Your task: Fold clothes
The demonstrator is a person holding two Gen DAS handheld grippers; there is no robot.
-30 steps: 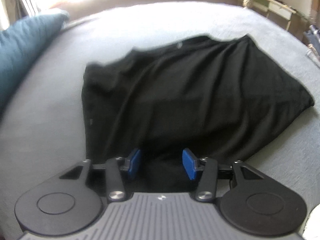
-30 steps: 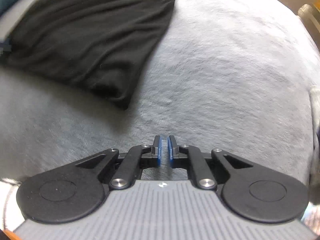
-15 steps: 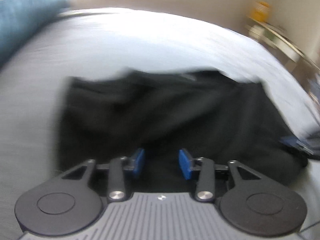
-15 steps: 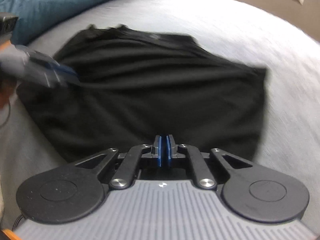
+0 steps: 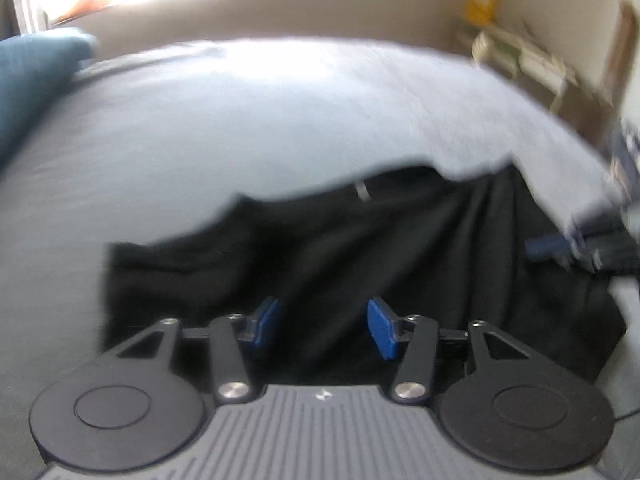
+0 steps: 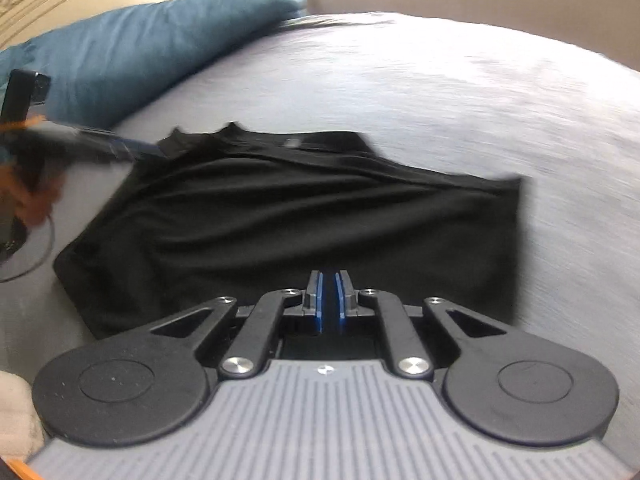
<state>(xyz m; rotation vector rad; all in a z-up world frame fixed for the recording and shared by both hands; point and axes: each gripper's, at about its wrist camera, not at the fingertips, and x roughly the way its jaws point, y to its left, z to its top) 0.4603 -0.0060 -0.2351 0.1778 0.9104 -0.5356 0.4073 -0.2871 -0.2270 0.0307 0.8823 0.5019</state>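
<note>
Black garment (image 5: 360,264) lies spread flat on the grey bed (image 5: 280,120), directly ahead of both grippers. Left gripper (image 5: 323,330): blue pads spread wide over the garment's near edge, holding nothing. Right gripper (image 6: 329,302): pads pressed almost together above the near hem, no cloth visibly between them. A teal pillow (image 6: 132,52) lies far left.
</note>
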